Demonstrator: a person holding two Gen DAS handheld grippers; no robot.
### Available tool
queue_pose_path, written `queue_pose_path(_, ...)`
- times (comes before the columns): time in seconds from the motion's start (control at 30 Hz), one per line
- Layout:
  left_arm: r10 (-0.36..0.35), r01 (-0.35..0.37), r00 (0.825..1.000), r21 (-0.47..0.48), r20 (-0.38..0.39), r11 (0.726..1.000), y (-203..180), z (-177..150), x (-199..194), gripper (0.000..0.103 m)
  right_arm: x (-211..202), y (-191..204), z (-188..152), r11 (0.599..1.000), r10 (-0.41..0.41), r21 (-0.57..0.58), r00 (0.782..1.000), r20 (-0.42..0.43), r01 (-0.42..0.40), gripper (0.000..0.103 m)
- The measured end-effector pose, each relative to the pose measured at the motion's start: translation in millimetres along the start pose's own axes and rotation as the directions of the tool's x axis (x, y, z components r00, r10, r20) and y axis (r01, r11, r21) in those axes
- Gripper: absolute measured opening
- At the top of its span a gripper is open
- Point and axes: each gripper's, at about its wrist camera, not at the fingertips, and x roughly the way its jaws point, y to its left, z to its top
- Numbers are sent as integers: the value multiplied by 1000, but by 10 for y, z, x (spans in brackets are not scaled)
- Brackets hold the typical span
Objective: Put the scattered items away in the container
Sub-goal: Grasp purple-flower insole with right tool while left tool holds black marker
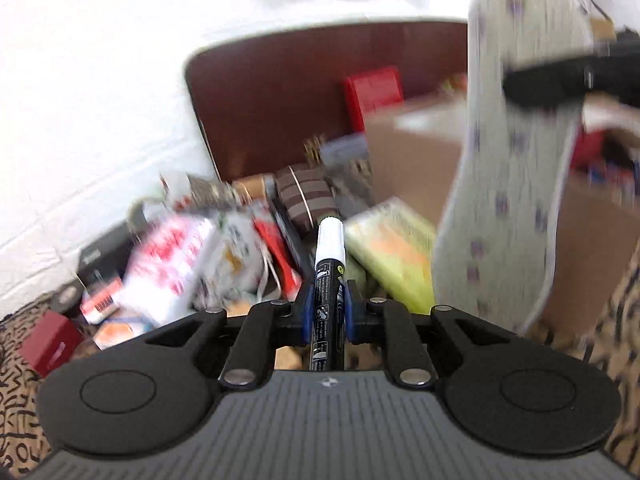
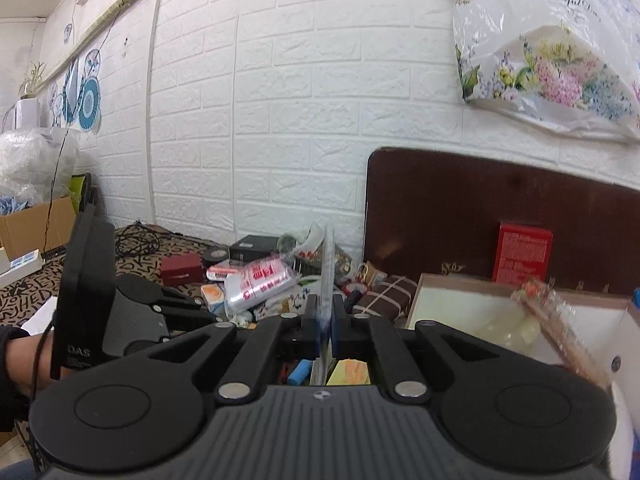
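My left gripper (image 1: 329, 312) is shut on a black marker with a white cap (image 1: 329, 280), held above a heap of scattered items (image 1: 224, 240). My right gripper (image 2: 325, 322) is shut on a thin pale insole, seen edge-on (image 2: 329, 272). In the left wrist view the same insole (image 1: 516, 168) hangs flat-on at the right, pinched by the right gripper's black fingers (image 1: 548, 84), in front of the cardboard box (image 1: 416, 160). The open box (image 2: 452, 300) lies to the right in the right wrist view, with a pale bottle and a blurred packet (image 2: 560, 332) inside.
A dark brown board (image 2: 440, 208) leans on the white brick wall behind the heap, with a red box (image 2: 522, 256) against it. Red-printed packets (image 2: 260, 284), a dark red box (image 2: 182, 270), a striped bundle (image 1: 306, 196) and a green-yellow pack (image 1: 392, 256) lie on the patterned cloth (image 2: 24, 292).
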Motion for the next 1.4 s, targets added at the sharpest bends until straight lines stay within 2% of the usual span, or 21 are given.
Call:
queue_pose_path(0.13, -8, 11, 999, -56, 45, 998, -27, 325, -99, 17, -85, -64, 194, 1000, -13, -25, 999, 42, 14, 5)
queue_pose_path(0.3, -6, 12, 995, -56, 104, 998, -162, 662, -163, 17, -223, -228, 474, 996, -44, -71, 995, 89, 50, 5)
queue_pose_path(0.47, -11, 18, 994, -65, 109, 998, -207, 633, -176, 17, -313, -356, 476, 997, -41, -60, 998, 57, 44, 5)
queue_pose_path(0.53, 0, 5, 996, -55, 87, 998, -240, 528, -207, 17, -358, -343, 351, 997, -74, -22, 996, 44, 75, 21)
queue_pose_path(0.57, -1, 5, 997, -62, 72, 998, -225, 469, -226, 17, -365, -353, 277, 997, -69, 21, 997, 31, 68, 52)
queue_pose_path(0.6, -2, 7, 998, -75, 55, 997, -208, 403, -243, 17, -360, -349, 184, 996, -65, 61, 998, 23, 64, 88)
queue_pose_path(0.63, -2, 6, 999, -85, 43, 996, -193, 331, -247, 17, -345, -316, 97, 993, -85, 80, 996, 20, 83, 96)
queue_pose_path(0.73, 27, -26, 1000, -95, 11, 995, -150, 108, -272, 18, -200, -131, -133, 987, -145, 71, 989, -9, 145, 97)
queue_pose_path(0.8, 43, -44, 999, -112, -12, 993, -82, -12, -288, 18, -155, 9, -243, 989, -114, 98, 993, 11, 113, 103)
queue_pose_path(0.87, 54, -59, 998, -138, -41, 989, 12, -114, -280, 17, -141, 168, -343, 988, -58, 144, 998, 27, 53, 103)
queue_pose_path(0.9, 61, -68, 997, -151, -55, 986, 62, -157, -273, 17, -109, 262, -385, 985, -79, 156, 997, 24, 74, 103)
queue_pose_path(0.93, 66, -77, 995, -162, -68, 984, 98, -185, -239, 17, -89, 373, -428, 982, -118, 148, 993, 27, 113, 103)
queue_pose_path(1.0, 78, -93, 993, -178, -88, 980, 166, -247, -194, 17, -52, 558, -533, 990, -125, 76, 991, 46, 122, 103)
queue_pose_path(1.03, 89, -105, 992, -182, -94, 978, 199, -280, -203, 17, -6, 631, -567, 991, -133, 36, 991, 30, 131, 103)
queue_pose_path(1.1, 129, -145, 987, -180, -96, 973, 262, -329, -220, 17, 168, 771, -576, 990, -137, -38, 988, -77, 135, 103)
queue_pose_path(1.17, 165, -180, 982, -182, -94, 967, 333, -377, -273, 17, 317, 862, -591, 988, -148, -73, 982, -120, 139, 103)
queue_pose_path(1.23, 180, -197, 979, -202, -96, 959, 416, -423, -301, 17, 514, 924, -610, 972, -225, -107, 961, -160, 210, 103)
queue_pose_path(1.3, 182, -199, 978, -220, -98, 955, 471, -467, -308, 17, 699, 976, -638, 940, -326, -159, 931, -166, 301, 103)
queue_pose_path(1.37, 182, -199, 979, -230, -92, 953, 508, -502, -323, 17, 881, 994, -642, 899, -428, -191, 885, -184, 395, 103)
queue_pose_path(1.4, 185, -201, 979, -232, -88, 952, 515, -510, -327, 17, 941, 1007, -641, 891, -444, -190, 878, -180, 412, 103)
